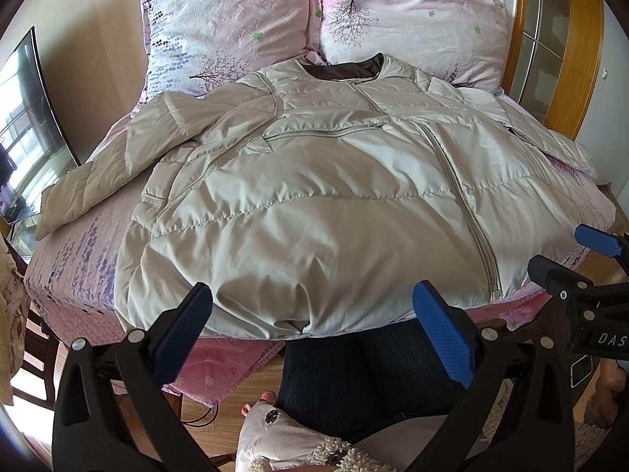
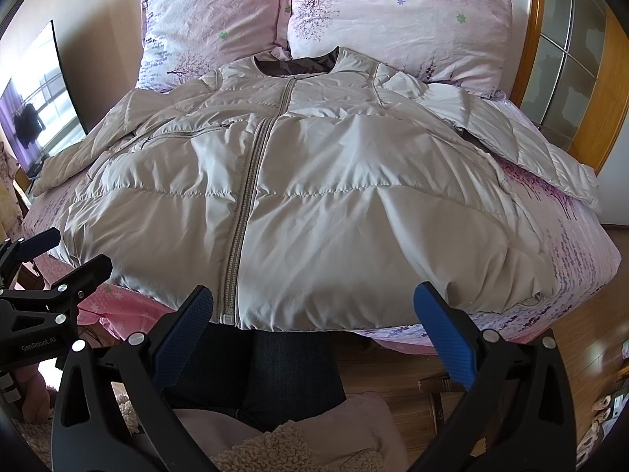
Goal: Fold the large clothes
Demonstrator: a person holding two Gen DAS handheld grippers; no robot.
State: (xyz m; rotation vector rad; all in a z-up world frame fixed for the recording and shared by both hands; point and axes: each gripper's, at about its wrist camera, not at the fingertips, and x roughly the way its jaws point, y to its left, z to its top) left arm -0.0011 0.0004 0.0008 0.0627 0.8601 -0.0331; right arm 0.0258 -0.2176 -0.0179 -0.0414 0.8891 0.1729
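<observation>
A large beige quilted jacket (image 1: pixel 314 204) (image 2: pixel 306 196) lies front up on the bed, zipped, collar toward the pillows, hem hanging over the near edge. Its sleeves spread out to both sides. My left gripper (image 1: pixel 312 324) stands open just short of the hem, left of the zipper (image 1: pixel 468 212), holding nothing. In the left wrist view the right gripper (image 1: pixel 566 251) shows at the right edge. My right gripper (image 2: pixel 314 324) is open too, close to the hem and right of the zipper (image 2: pixel 243 212). The left gripper (image 2: pixel 59 259) appears at the left edge of the right wrist view.
The bed (image 1: pixel 70 259) has a pink and purple floral sheet. Two pillows (image 1: pixel 232 23) (image 2: pixel 397 19) lean at its head. A television (image 1: pixel 27 126) stands to the left, a wooden-framed door (image 2: pixel 566 59) to the right. A person's legs in dark trousers (image 1: pixel 354 377) stand at the bed's near edge.
</observation>
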